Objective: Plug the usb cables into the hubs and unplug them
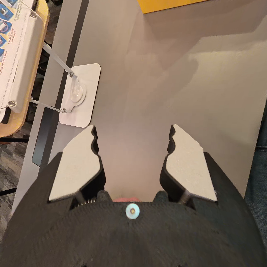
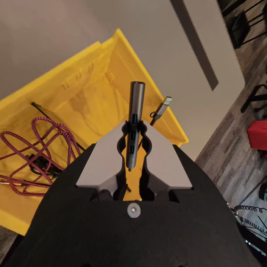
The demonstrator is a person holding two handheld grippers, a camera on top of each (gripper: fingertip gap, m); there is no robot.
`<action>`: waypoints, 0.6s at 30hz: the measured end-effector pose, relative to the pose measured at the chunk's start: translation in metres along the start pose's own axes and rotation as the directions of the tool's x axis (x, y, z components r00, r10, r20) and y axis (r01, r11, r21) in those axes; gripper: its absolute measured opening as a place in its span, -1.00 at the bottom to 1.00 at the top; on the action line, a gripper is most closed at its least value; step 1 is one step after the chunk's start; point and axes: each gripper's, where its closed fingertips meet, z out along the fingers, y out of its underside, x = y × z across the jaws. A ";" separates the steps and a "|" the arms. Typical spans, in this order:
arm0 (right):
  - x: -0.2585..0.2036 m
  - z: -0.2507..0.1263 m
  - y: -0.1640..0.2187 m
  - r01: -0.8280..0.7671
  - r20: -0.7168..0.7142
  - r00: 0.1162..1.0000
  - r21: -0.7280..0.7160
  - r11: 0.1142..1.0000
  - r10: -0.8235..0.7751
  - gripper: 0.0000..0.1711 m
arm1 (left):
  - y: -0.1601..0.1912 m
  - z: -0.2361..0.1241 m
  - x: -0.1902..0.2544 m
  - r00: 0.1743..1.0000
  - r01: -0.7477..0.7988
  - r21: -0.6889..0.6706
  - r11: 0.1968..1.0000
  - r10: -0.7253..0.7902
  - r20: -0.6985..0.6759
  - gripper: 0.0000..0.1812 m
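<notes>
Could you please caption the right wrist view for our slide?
Right hand-held gripper clamps grey USB hub above yellow bin.

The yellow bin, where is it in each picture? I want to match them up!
Left wrist view: only a corner of the yellow bin shows, at the top edge, right of centre.
Right wrist view: the yellow bin fills the left and middle, behind the right gripper, which is shut on the grey hub.
Shared landmark: the grey table the bin sits on.
</notes>
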 end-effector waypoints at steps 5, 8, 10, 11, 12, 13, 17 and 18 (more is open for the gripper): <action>-0.016 0.039 0.020 -0.002 0.120 0.993 -0.097 0.995 0.014 -0.83 | 0.001 0.002 0.001 1.000 0.003 -0.001 1.000 -0.003 -0.008 0.03; -0.028 0.053 0.025 0.014 0.208 0.978 -0.152 0.988 0.018 -0.84 | 0.002 0.001 0.000 1.000 0.004 -0.006 1.000 -0.004 -0.009 0.03; -0.034 0.060 0.025 0.022 0.256 0.966 -0.180 0.983 0.025 -0.84 | 0.004 0.001 0.000 1.000 0.005 -0.008 1.000 -0.005 -0.009 0.03; -0.040 0.063 0.027 0.025 0.296 0.954 -0.207 0.978 0.038 -0.83 | 0.004 0.001 0.000 1.000 0.006 -0.011 1.000 -0.006 -0.009 0.03; -0.041 0.066 0.029 0.031 0.308 0.951 -0.228 0.973 0.042 -0.83 | 0.005 0.001 0.000 1.000 0.007 -0.013 1.000 -0.007 -0.010 0.03; -0.042 0.069 0.029 0.038 0.316 0.948 -0.238 0.971 0.041 -0.83 | 0.006 0.001 0.000 1.000 0.007 -0.015 1.000 -0.007 -0.010 0.03; -0.063 0.069 0.036 0.037 0.439 0.892 -0.307 0.951 0.107 -0.66 | 0.010 0.000 -0.001 1.000 0.012 -0.024 1.000 -0.012 -0.011 0.04; -0.064 0.068 0.037 0.033 0.450 0.885 -0.313 0.949 0.118 -0.64 | 0.010 -0.001 -0.001 1.000 0.015 -0.025 1.000 -0.015 -0.010 0.04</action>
